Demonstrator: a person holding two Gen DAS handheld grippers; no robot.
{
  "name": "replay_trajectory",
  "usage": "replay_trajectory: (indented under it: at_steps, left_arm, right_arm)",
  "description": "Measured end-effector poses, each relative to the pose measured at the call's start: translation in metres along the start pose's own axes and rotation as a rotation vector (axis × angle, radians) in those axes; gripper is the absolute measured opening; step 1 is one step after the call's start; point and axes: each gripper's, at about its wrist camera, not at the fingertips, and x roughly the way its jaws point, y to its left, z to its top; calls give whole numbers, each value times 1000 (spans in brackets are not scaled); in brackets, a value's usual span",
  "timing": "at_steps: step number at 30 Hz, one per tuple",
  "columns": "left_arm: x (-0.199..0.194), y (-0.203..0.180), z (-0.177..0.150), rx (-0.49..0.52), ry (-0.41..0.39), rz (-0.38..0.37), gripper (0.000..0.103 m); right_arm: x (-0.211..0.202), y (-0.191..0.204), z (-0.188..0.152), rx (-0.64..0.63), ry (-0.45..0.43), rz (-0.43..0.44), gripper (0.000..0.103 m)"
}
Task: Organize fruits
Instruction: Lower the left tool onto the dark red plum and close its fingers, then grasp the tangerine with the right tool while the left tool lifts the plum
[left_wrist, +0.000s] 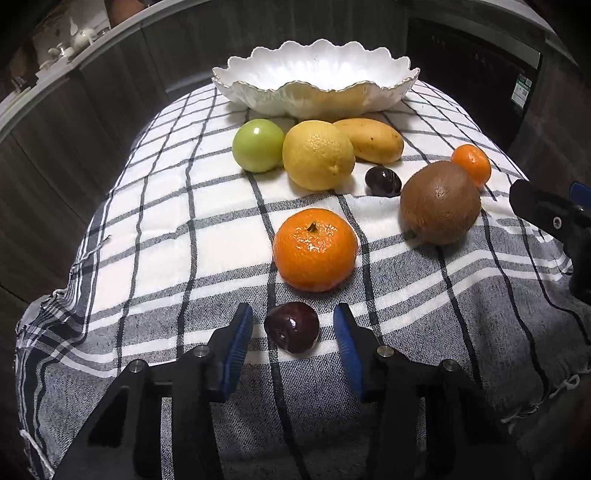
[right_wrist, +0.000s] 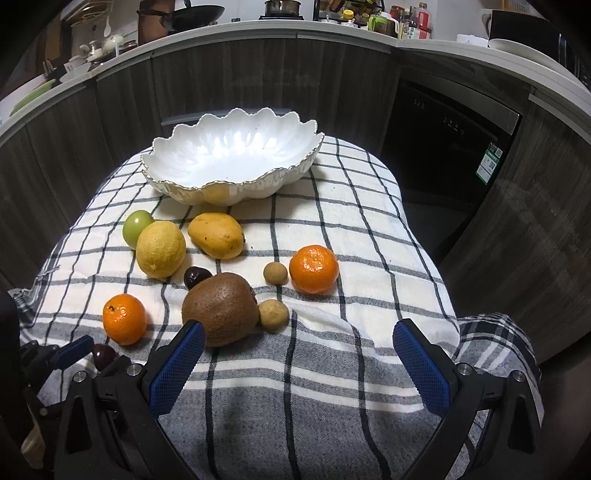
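Note:
A dark red cherry (left_wrist: 291, 326) lies on the checked cloth (left_wrist: 155, 229) between the blue pads of my left gripper (left_wrist: 293, 314). A gap shows on each side of it, so the jaws are open around it. Just beyond it sits a mandarin (left_wrist: 315, 249). Farther back are a kiwi (left_wrist: 439, 203), a second cherry (left_wrist: 383, 181), a lemon (left_wrist: 317, 155), a green apple (left_wrist: 258, 145), a mango (left_wrist: 373, 140) and a small mandarin (left_wrist: 471, 164). The white scalloped bowl (left_wrist: 314, 85) stands empty at the back. My right gripper (right_wrist: 299, 354) is wide open, holding nothing, with the kiwi (right_wrist: 219, 308) by its left finger.
Two small brown longans (right_wrist: 275, 273) (right_wrist: 273, 315) lie near the kiwi in the right wrist view. The cloth drapes over the edges of a small table. Dark cabinets (right_wrist: 258, 77) and a dishwasher (right_wrist: 450, 147) stand behind it, under a cluttered counter.

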Motion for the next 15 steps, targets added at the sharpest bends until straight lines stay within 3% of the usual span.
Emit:
replay_trajectory:
  at_steps: [10,15]
  left_arm:
    - [1,2,-1,-11,6,-25,29]
    - [-5,5,0,-22,-13,-35,28]
  right_arm:
    - [1,1,0,-3,0,-2,103]
    - [-3,2,2,-7,-6,-4,103]
